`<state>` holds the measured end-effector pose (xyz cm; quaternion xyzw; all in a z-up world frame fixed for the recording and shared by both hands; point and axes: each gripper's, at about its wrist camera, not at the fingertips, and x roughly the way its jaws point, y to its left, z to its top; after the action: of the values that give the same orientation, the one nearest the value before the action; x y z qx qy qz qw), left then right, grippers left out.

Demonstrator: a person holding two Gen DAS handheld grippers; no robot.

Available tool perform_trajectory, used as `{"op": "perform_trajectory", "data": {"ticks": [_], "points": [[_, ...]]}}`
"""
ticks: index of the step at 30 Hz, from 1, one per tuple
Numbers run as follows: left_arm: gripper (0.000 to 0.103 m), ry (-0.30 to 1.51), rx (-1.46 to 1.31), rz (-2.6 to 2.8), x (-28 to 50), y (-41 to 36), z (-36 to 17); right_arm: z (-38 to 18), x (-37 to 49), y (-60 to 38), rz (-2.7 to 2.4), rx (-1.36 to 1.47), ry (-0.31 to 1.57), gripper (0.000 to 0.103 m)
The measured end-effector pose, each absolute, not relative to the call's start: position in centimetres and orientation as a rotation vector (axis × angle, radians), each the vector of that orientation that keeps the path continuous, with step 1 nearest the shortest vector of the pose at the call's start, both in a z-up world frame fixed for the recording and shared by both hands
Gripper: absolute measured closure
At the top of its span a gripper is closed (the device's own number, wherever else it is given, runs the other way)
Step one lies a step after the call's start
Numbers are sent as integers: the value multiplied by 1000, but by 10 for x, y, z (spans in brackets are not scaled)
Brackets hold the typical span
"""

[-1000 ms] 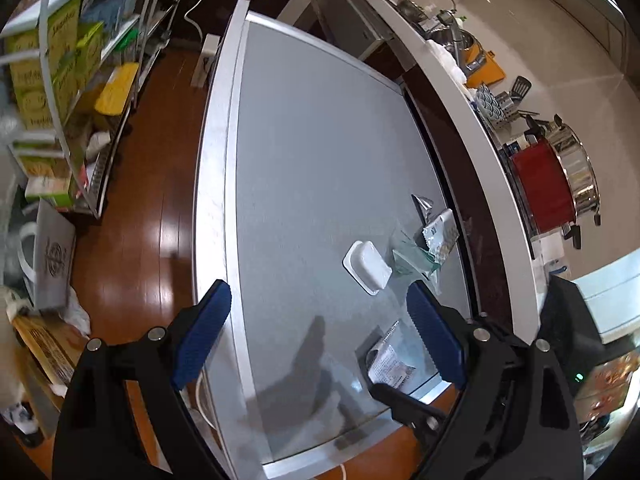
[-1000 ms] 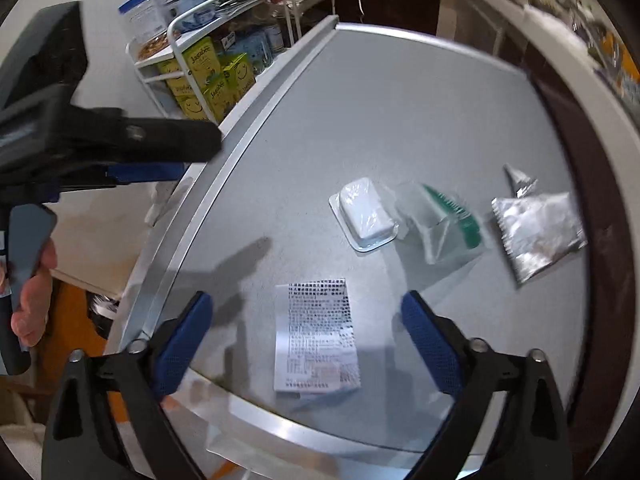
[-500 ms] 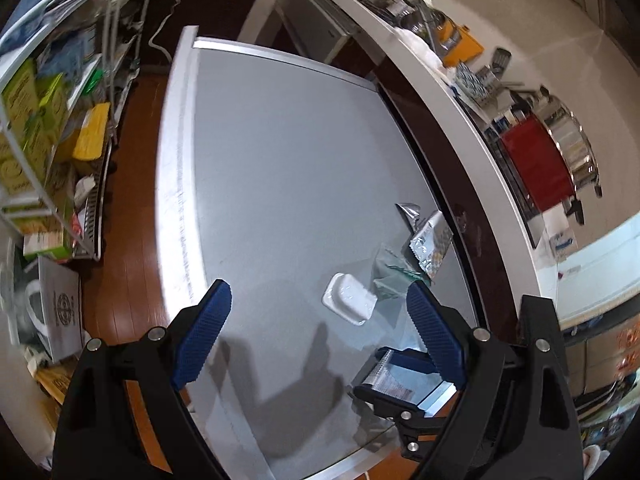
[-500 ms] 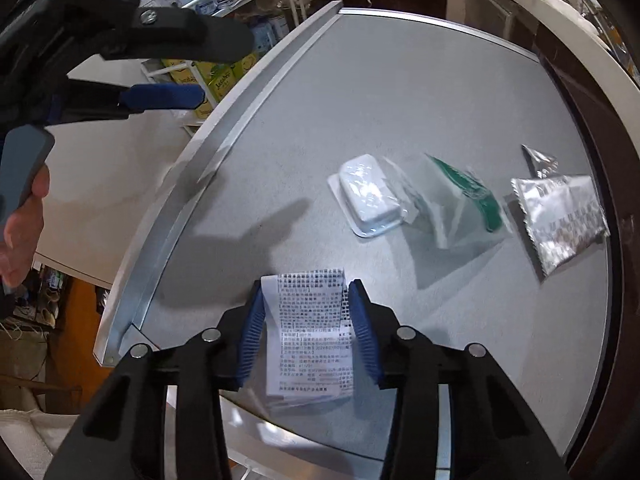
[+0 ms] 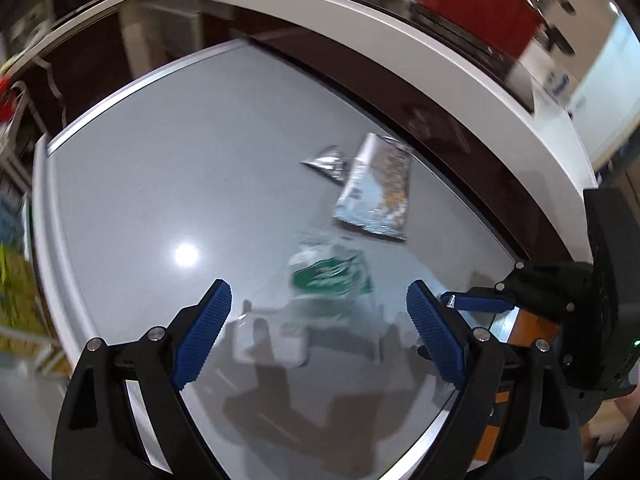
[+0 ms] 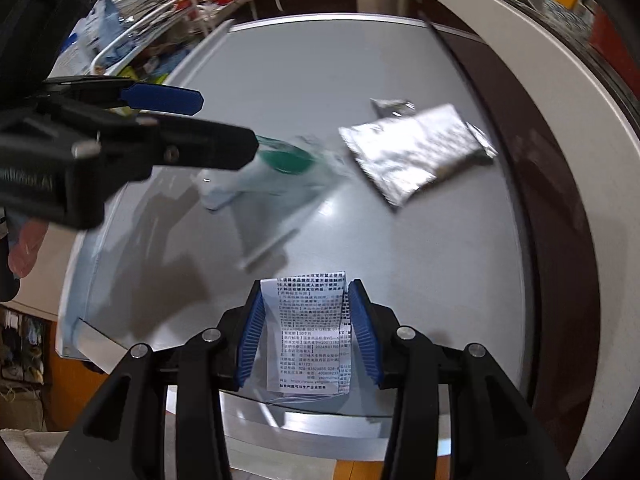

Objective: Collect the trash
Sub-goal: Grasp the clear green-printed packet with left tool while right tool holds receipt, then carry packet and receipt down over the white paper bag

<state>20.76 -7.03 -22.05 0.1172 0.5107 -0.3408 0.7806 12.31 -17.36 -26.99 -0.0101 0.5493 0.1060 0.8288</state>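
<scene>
Receipt [image 6: 310, 332] pinched between right gripper [image 6: 307, 334] pads.

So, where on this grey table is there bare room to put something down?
The far-left stretch of the table, between its metal edge and the torn foil scrap, is bare. The near-right corner is crowded: silver pouch, green-printed wrapper, white tray.

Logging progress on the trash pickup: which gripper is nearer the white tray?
Left. The left gripper is open right over the white tray; the right gripper is off beside it, shut on the receipt.
</scene>
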Motion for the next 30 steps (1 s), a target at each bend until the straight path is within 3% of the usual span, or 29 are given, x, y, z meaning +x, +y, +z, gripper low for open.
{"op": "perform_trajectory", "data": {"ticks": [7,11,13,30], "points": [[14,1212,307,-750,221,-95,-252,-273,117,-189,200,30,1173,61],[51,1242,244,-766,229,-88,-256,-272,119,-187,199,31,1172,61],[57,1252,241,-776,230,-86,-255,-272,118,-188,200,34,1171,61],[57,1068,24,-713,200,-19,-168,-227,121,-197,235,91,1072,61]]}}
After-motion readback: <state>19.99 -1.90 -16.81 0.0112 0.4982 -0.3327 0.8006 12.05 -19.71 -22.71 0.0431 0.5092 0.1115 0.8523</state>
